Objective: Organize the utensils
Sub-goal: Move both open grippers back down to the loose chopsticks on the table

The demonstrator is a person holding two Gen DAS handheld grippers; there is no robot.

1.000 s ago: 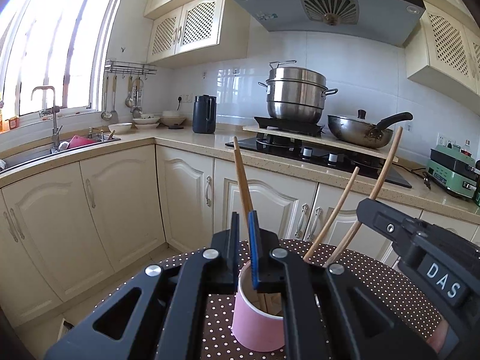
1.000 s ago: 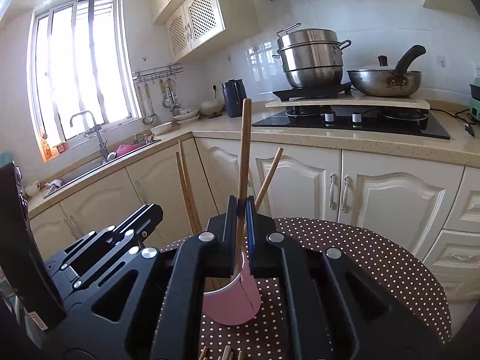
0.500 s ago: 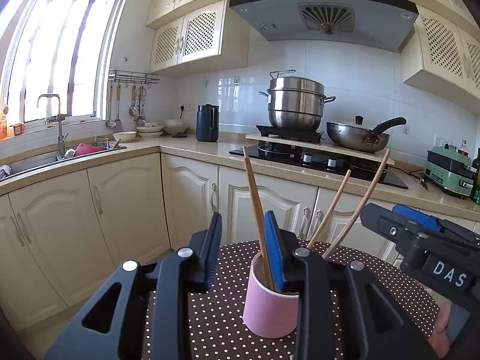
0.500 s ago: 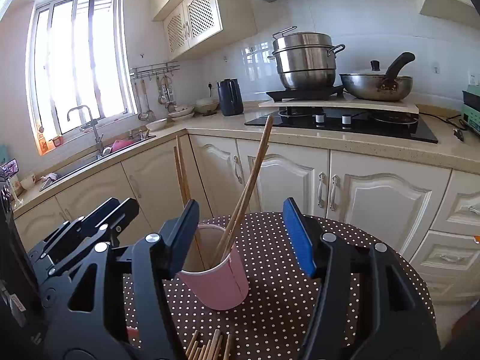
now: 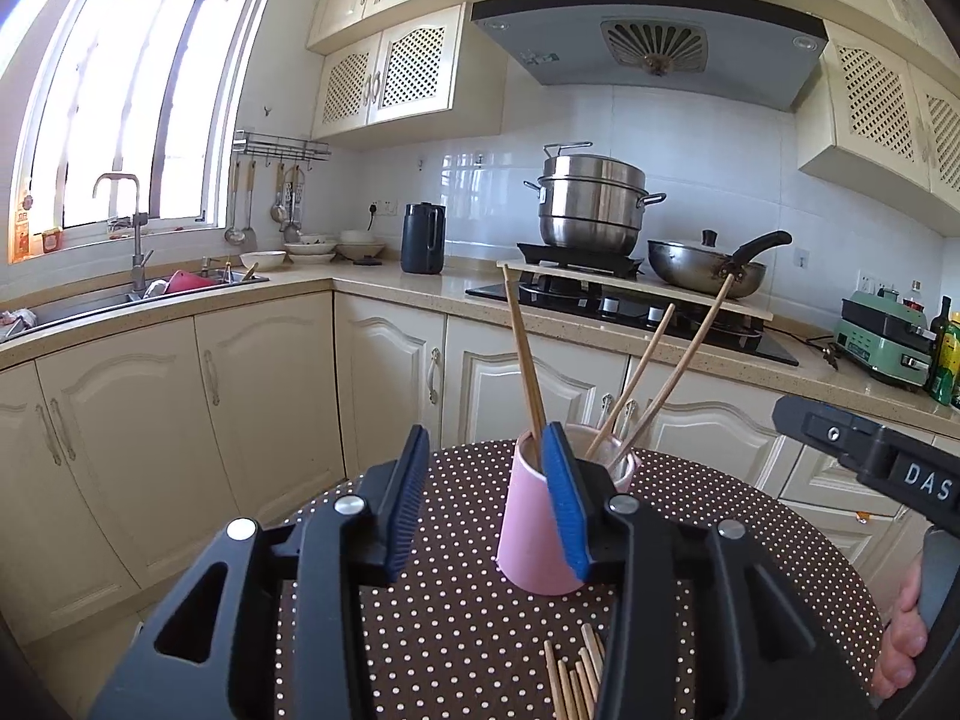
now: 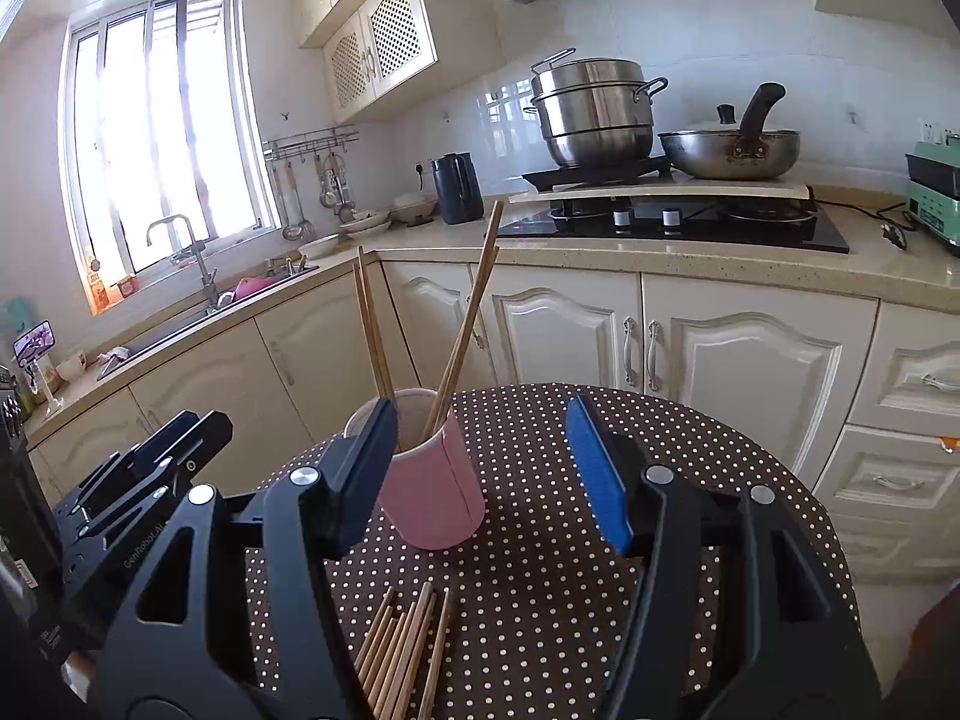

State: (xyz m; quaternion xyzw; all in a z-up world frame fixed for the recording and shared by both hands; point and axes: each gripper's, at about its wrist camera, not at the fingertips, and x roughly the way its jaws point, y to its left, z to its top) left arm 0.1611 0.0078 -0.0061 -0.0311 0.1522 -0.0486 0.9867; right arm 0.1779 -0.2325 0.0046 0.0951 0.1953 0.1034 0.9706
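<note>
On the round brown table with white dots (image 6: pixel 600 420) stands a pink cup (image 6: pixel 435 495), upright, toward the side nearest the kitchen cabinets. Four chopsticks lean out of it: two close together tilting left (image 6: pixel 369 324), and two crossing toward the right (image 6: pixel 468 312). Their lower ends are hidden inside the cup.

Nearer the person, a loose bundle of chopsticks (image 6: pixel 402 654) lies flat on the cloth. Its near ends are cut off by the bottom of the view and partly covered by the gripper frames, so an exact count is not possible; roughly seven or eight show from the right wrist view.

Left gripper (image 5: pixel 486 504) has its jaws opening, with nothing between them but bare tablecloth; its right blue pad (image 5: pixel 564 504) overlaps the cup's front in the view, and I cannot tell whether it touches. Right gripper (image 6: pixel 480 474) stands with jaws apart, holding nothing; the cup sits beyond and between its fingers, closer to the left one, which covers part of the rim.

A hand (image 5: pixel 900 642) on the right gripper's handle shows at the left view's edge, mostly cut off.

Table's right half is bare cloth up to its curved edge, with open floor between it and the cabinets. On the far counter, two pans (image 6: pixel 729 150) sit on the hob.
</note>
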